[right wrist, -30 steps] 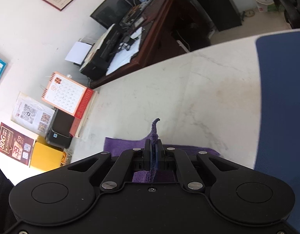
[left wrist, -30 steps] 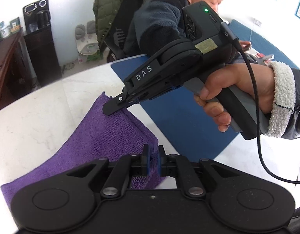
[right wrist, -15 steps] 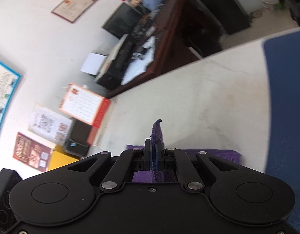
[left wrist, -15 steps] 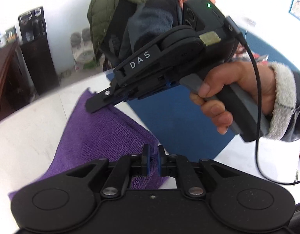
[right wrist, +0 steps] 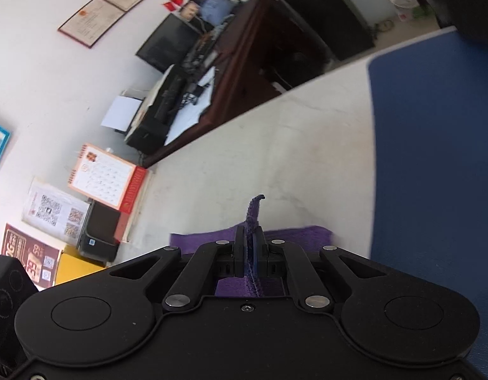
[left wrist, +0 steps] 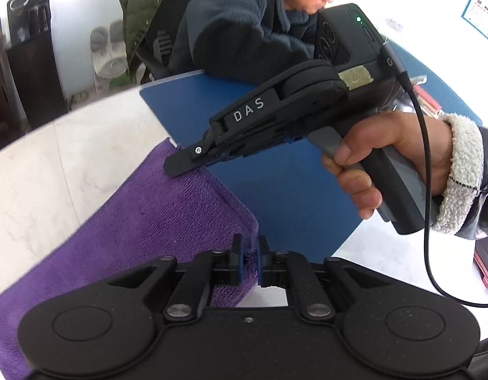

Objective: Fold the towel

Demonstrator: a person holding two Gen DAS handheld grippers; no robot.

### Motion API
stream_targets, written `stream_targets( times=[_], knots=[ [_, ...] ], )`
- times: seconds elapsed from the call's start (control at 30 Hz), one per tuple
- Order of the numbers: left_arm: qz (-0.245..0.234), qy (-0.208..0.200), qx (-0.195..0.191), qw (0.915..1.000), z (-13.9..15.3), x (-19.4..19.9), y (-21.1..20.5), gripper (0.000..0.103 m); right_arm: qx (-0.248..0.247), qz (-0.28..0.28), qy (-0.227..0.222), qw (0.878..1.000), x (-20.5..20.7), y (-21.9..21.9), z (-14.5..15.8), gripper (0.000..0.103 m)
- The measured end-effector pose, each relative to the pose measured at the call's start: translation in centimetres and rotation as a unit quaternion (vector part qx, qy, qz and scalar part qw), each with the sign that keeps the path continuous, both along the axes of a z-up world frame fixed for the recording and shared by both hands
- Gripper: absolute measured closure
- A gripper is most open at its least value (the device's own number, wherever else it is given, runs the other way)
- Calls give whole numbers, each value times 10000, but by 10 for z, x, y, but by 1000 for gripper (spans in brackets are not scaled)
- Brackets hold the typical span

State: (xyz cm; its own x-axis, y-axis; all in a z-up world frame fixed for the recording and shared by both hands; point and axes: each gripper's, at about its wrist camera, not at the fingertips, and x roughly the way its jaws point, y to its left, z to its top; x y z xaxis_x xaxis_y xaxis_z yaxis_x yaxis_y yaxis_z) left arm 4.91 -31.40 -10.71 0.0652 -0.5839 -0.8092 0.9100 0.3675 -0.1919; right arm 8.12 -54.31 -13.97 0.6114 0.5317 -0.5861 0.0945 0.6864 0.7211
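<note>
Two grippers hold one long edge of the purple towel [left wrist: 142, 221], which lies flat on the pale marble desk [left wrist: 54, 164], its held edge along the border of the blue mat [left wrist: 275, 190]. The right gripper [right wrist: 252, 237] is clamped on the far corner, a tuft of pile standing up between its closed fingers; in the left wrist view its tip [left wrist: 180, 166] rests on the cloth. The left gripper [left wrist: 250, 253] brackets the near corner, its jaws now standing slightly apart where half a second ago they were narrower; whether they still pinch the hem cannot be settled from this angle. Compared with one second ago, the towel edge that was raised and carried has come down level, and two layers show at the hem. This suggests a fold just laid, with release and smoothing or a further fold likely next.
</note>
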Motion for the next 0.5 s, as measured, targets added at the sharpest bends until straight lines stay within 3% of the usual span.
stream_targets(
  times=[0.5],
  knots=[
    [-255, -129, 404, 9988, -14, 3, -5, 96, -64, 90, 291, 9995, 1, 7, -34, 100]
  ],
)
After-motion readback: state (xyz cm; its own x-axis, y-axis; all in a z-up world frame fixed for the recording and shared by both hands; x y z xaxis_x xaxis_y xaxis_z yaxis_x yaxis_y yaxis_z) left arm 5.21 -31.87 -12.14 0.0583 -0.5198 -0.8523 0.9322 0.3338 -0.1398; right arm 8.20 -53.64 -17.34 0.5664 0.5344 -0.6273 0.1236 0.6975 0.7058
